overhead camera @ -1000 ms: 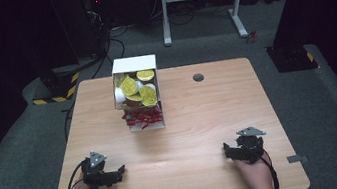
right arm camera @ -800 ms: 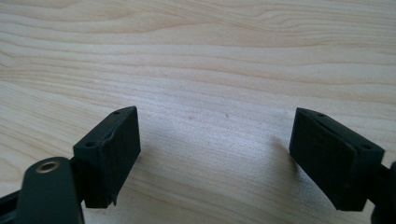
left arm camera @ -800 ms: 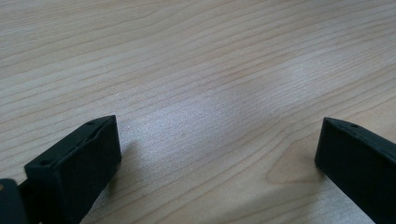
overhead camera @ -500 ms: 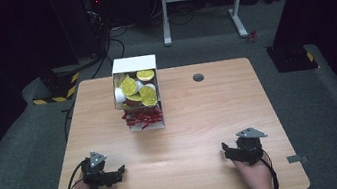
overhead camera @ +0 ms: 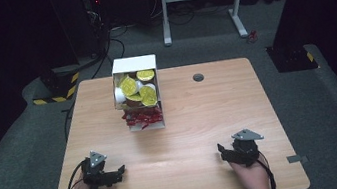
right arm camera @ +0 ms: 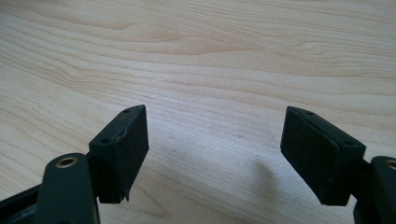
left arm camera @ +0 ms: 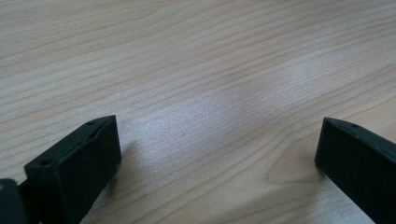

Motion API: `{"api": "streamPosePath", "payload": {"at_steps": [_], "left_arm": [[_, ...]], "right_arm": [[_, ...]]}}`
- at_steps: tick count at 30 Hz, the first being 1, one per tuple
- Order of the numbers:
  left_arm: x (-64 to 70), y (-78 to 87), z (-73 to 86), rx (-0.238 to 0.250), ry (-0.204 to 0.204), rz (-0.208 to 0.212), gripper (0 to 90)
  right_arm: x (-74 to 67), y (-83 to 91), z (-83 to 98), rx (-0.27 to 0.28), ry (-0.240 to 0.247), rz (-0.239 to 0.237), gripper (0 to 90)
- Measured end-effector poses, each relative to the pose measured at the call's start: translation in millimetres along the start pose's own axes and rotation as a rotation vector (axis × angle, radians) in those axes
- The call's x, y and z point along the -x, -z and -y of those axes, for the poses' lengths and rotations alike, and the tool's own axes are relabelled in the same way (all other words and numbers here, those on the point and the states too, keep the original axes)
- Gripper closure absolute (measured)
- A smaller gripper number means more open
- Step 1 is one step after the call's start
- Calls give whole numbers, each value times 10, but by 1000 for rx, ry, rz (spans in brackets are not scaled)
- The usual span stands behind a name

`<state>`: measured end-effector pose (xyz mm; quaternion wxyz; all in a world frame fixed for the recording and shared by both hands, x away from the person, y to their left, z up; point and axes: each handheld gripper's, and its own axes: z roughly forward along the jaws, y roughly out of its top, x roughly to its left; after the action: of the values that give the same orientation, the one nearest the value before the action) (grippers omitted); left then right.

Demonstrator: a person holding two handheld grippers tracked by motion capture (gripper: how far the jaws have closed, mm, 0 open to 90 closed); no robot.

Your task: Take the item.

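Biggest thing here is the wooden tabletop (overhead camera: 186,122), pale grain, with a small dark round grommet (overhead camera: 198,77) set into it just right of the box, toward the far edge. The landmark is the white cardboard box (overhead camera: 132,64) standing at the far edge of the tabletop, a bit left of middle. It's packed with yellow-lidded cups (overhead camera: 129,86), and a tangle of red wrappers (overhead camera: 141,118) spills out at its near end.

The left gripper (overhead camera: 120,171) sits well in front of the box, off to the box's left near the front edge, held in the person's hand. Its fingers (left arm camera: 79,161) stand wide apart with just bare wood between them, holding nothing.

The right gripper (overhead camera: 221,150) is also well clear of the box, out to its right and near the front edge. Its jaws have just been closing a little, but the fingers (right arm camera: 122,144) are still spread wide over bare wood, nothing between them and nothing gripped. Both grippers lie low on the tabletop, well apart from each other.
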<state>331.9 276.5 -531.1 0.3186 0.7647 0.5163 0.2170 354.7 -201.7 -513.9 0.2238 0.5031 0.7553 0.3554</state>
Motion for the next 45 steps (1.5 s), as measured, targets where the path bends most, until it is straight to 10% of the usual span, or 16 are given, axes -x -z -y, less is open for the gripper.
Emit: {"api": "streamPosePath", "payload": {"at_steps": [45], "left_arm": [[0, 0, -1, 0, -2, -1, 6]], "right_arm": [[-391, -85, -434, 59, 72, -112, 289]]}}
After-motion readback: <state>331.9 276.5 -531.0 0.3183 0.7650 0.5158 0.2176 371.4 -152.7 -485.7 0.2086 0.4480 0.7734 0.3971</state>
